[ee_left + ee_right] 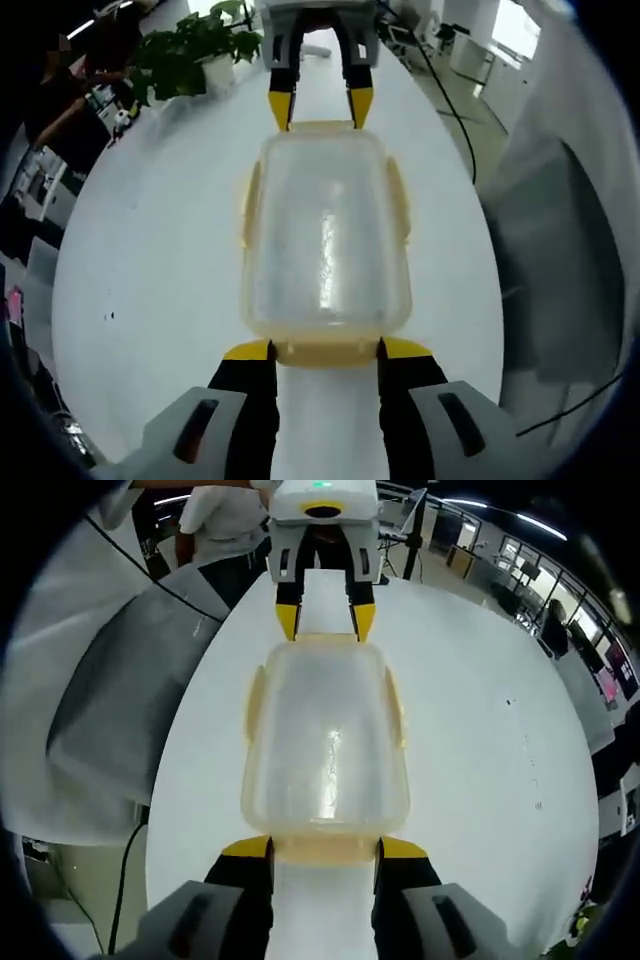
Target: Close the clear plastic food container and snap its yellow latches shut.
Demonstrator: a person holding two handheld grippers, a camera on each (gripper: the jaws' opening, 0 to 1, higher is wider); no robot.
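Note:
The clear plastic container point(325, 235) point(325, 740) lies on the white table point(150, 260) with its lid on. Yellow latches point(250, 205) point(256, 700) line its long sides and stand slightly out. My left gripper point(327, 350) is open at the container's near end, its yellow tips flanking the end latch point(325, 353). My right gripper point(325, 848) is open at the opposite end, its tips either side of that end latch point(325, 852). Each gripper faces the other: the right gripper point(320, 108) sits beyond the container in the left gripper view, and the left gripper point(323, 622) likewise in the right gripper view.
A potted plant point(195, 50) stands at the table's far left edge. A grey fabric-covered seat point(560, 250) point(110, 710) sits off the table's side, with a black cable point(450, 100) hanging nearby. A person in a white shirt point(225, 520) stands behind the table.

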